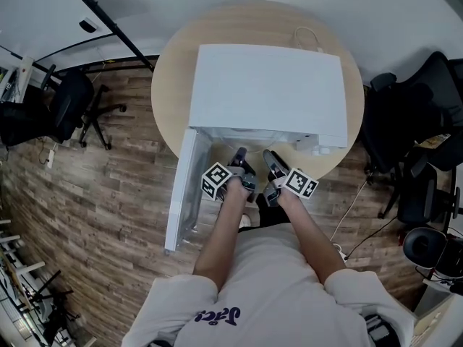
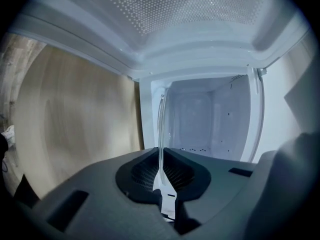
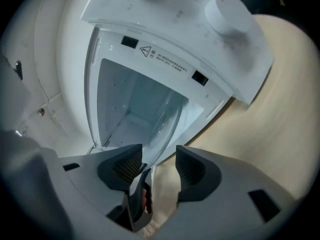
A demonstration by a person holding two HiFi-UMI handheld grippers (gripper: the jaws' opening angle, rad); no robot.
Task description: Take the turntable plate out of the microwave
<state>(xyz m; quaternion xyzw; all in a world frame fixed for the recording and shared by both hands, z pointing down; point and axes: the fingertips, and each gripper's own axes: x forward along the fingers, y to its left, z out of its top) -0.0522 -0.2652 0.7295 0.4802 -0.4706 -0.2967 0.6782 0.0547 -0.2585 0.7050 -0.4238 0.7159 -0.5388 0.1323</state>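
Note:
The white microwave [image 1: 264, 92] stands on a round wooden table [image 1: 171, 71], its door [image 1: 184, 194] swung open to the left. Both grippers reach into its mouth. In the left gripper view the clear glass turntable plate [image 2: 161, 129] runs edge-on between the jaws, and my left gripper [image 2: 161, 171] is shut on its rim. In the right gripper view the plate [image 3: 165, 124] passes between the spread jaws of my right gripper [image 3: 159, 166], which is open; the rim lies close to the left pad. In the head view the left gripper [image 1: 239, 157] and the right gripper [image 1: 271, 159] sit side by side; the plate is hard to make out there.
The open door hangs past the table's edge on my left. A white cable [image 1: 307, 36] lies on the table behind the microwave. Office chairs stand on the wooden floor at left [image 1: 69, 103] and right [image 1: 427, 100].

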